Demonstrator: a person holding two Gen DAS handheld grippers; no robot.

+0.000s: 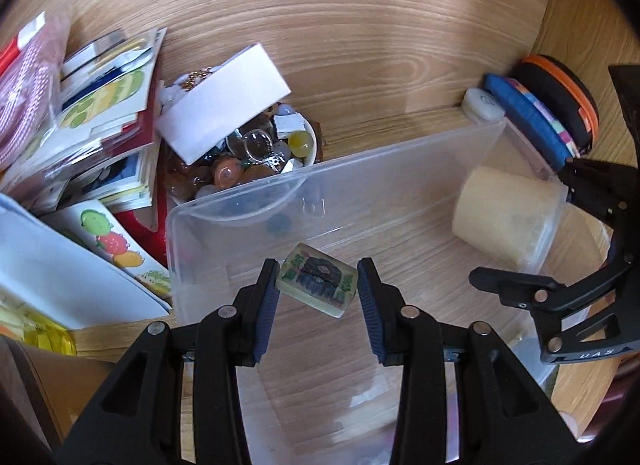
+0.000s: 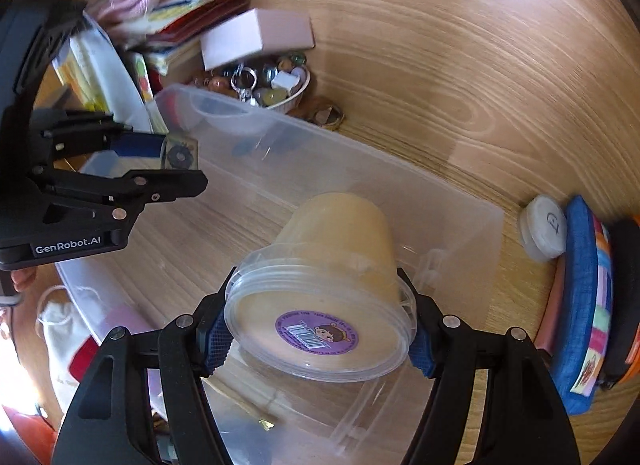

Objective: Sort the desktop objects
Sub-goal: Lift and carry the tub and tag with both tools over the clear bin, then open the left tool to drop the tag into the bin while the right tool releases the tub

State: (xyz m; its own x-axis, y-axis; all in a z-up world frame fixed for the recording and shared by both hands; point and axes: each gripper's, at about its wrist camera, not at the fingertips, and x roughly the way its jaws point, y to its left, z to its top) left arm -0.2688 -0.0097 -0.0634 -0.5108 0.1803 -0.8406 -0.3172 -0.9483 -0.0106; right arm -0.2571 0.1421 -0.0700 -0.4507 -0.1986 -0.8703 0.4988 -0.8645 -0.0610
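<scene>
Tub (image 2: 332, 285) of pale paste lies on its side, clenched at the lid rim by the right claw (image 2: 320, 333) over the clear bin (image 2: 460, 201) on the desk (image 2: 440, 45), lid facing the camera, long axis running away. The left claw (image 1: 318, 285) seems to pinch a printed tile (image 1: 316, 279), its long side slanting across the jaws. Lower both well inside the bin's walls before letting go.

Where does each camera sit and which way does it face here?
Left wrist: on the left gripper, facing steeply down into the clear bin; its own fingers flank a small printed tile, and the right gripper shows at right.
Right wrist: on the right gripper, facing down at the lidded tub it clamps; the left gripper shows at left.
Shared: bin, tub, tile, trinket bowl, wooden desk.
</scene>
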